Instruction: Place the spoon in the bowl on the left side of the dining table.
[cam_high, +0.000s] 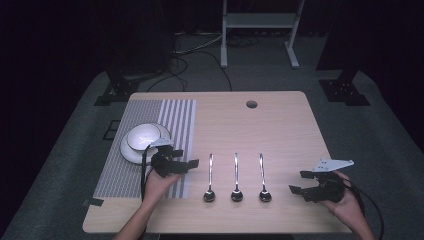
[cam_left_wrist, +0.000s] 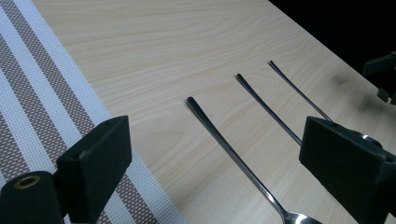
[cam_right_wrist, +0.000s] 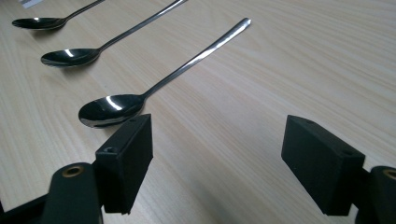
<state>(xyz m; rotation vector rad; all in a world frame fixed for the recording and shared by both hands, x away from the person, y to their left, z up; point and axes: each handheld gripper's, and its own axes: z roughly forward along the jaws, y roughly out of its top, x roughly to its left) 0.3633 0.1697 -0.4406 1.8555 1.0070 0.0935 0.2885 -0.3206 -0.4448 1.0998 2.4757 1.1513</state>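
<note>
Three long-handled metal spoons lie side by side on the wooden table (cam_high: 280, 125), bowls toward me: the left spoon (cam_high: 210, 180) (cam_left_wrist: 224, 140), the middle spoon (cam_high: 236, 179) (cam_left_wrist: 266, 105) and the right spoon (cam_high: 262, 179) (cam_right_wrist: 112, 109). My left gripper (cam_high: 186, 158) (cam_left_wrist: 219, 154) hovers at the placemat's right edge, just left of the left spoon. It points toward the spoons, open, with nothing between its pads. My right gripper (cam_high: 299, 182) (cam_right_wrist: 224, 158) is to the right of the right spoon, aimed at its bowl, open and empty.
A white bowl (cam_high: 142, 136) sits on a plate on the striped placemat (cam_high: 150, 115) at the table's left. A round cable hole (cam_high: 251, 104) is near the far edge. Beyond the table stand a white frame (cam_high: 260, 30) and black stands (cam_high: 345, 85) on the floor.
</note>
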